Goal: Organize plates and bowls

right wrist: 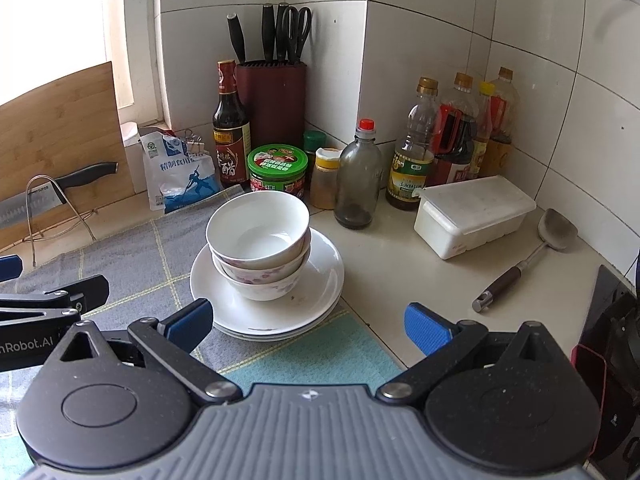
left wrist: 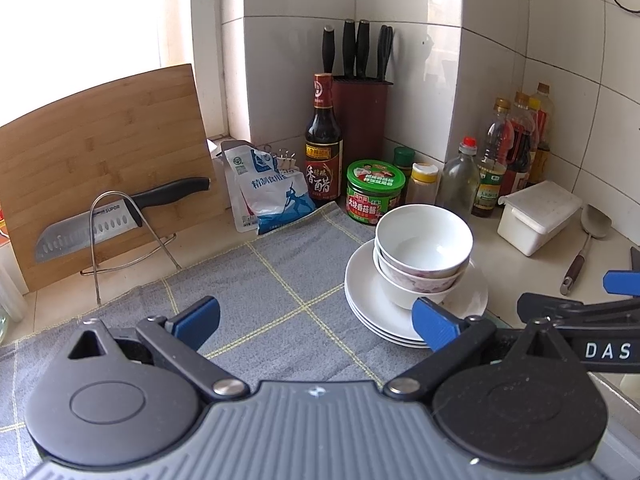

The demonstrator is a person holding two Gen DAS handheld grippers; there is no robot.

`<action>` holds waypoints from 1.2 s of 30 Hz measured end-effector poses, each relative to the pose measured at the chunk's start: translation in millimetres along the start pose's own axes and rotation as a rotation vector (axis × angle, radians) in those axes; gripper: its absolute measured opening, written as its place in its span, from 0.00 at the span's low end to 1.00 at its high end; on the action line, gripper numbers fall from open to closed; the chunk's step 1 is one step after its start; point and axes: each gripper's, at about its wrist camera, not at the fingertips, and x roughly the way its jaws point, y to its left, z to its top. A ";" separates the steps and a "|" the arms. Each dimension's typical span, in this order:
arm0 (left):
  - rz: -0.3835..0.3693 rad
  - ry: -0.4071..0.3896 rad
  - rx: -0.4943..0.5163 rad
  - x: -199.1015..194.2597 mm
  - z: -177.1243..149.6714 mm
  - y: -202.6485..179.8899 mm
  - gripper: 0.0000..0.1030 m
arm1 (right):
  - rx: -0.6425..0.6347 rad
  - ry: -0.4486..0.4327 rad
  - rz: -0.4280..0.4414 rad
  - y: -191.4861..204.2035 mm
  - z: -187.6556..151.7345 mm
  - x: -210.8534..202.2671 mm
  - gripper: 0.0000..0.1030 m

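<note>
Three white bowls (left wrist: 424,254) (right wrist: 259,244), the lower two with pink flower prints, are nested on a stack of white plates (left wrist: 368,300) (right wrist: 316,292) at the right edge of a grey checked cloth (left wrist: 256,292) (right wrist: 128,264). My left gripper (left wrist: 316,322) is open above the cloth, and its right fingertip (left wrist: 434,326) overlaps the near rim of the plates in its view. In its own view my right gripper (right wrist: 308,326) stands open just in front of the plates, holding nothing. It also shows at the right edge of the left wrist view.
Behind the stack stand a green-lidded jar (right wrist: 277,170), a vinegar bottle (right wrist: 231,128), a knife block (right wrist: 272,96), a salt bag (right wrist: 180,170) and several oil bottles (right wrist: 452,140). A white lidded box (right wrist: 474,212) and a spatula (right wrist: 528,256) lie to the right. A cutting board with a knife (left wrist: 100,172) leans at the left.
</note>
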 end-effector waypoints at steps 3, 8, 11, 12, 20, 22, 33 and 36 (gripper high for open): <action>-0.001 -0.001 -0.002 -0.1 0.4 0.1 0.98 | -0.001 -0.002 0.000 -0.3 0.8 -0.1 1.00; 0.003 -0.001 -0.006 0.1 2.1 -1.2 0.98 | -0.003 -0.004 -0.004 -0.2 2.2 -0.4 1.00; 0.003 -0.002 -0.005 0.5 2.6 -1.2 0.98 | -0.002 -0.005 -0.004 -0.7 2.7 -0.6 1.00; 0.004 -0.002 -0.005 0.7 3.1 -1.6 0.98 | -0.002 -0.005 -0.004 -0.8 2.8 -0.6 1.00; 0.003 -0.001 -0.006 0.9 3.4 -1.9 0.98 | -0.006 -0.005 -0.010 -1.5 3.0 -0.7 1.00; 0.004 -0.001 -0.006 1.0 3.4 -2.2 0.98 | -0.007 -0.006 -0.010 -1.6 3.2 -0.7 1.00; 0.002 0.000 -0.009 1.7 3.7 -4.7 0.98 | -0.007 -0.006 -0.013 -3.9 4.3 -0.8 1.00; 0.003 0.000 -0.007 1.6 3.9 -5.3 0.98 | -0.009 -0.006 -0.015 -3.6 4.0 -1.2 1.00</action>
